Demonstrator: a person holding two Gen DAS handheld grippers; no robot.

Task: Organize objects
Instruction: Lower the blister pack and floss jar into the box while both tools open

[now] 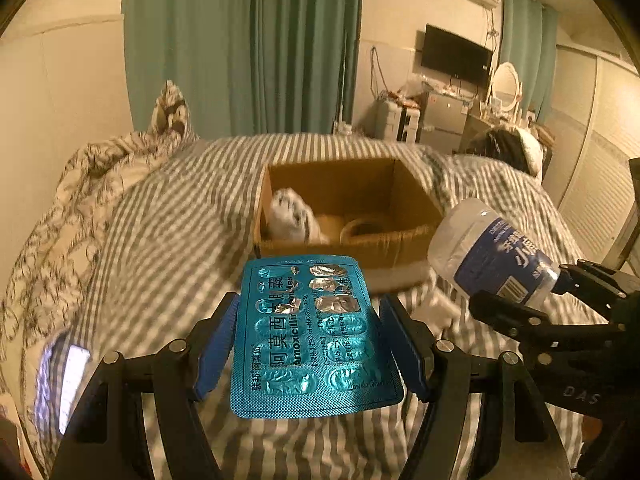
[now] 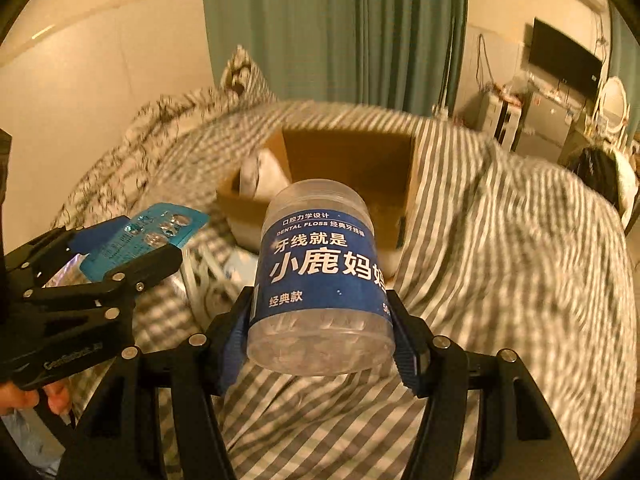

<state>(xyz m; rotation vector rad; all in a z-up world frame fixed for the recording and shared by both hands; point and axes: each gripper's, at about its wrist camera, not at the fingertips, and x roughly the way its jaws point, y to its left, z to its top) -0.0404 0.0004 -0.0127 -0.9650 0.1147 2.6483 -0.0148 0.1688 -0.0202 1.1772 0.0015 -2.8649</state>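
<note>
Striped grey-white bedding (image 1: 180, 216) is covering the whole bed, w/ a cardboard box (image 1: 412, 200) sitting open on it mid-bed; a tape roll (image 1: 366, 227) and a white crumpled item (image 1: 290, 216) are lying inside. Right gripper (image 2: 324, 332) is clamping a clear floss jar (image 2: 320, 272) w/ blue label, tilted, hanging in the air just in front of the box. Left gripper (image 1: 308, 344) is pinching a teal pill sheet (image 1: 312, 336) by its long edges, held flat above the bedding, near the box's front wall, beside the jar.

right tongs (image 2: 322, 320) gripping floss jar (image 2: 320, 276), box (image 2: 352, 160) beyond
</note>
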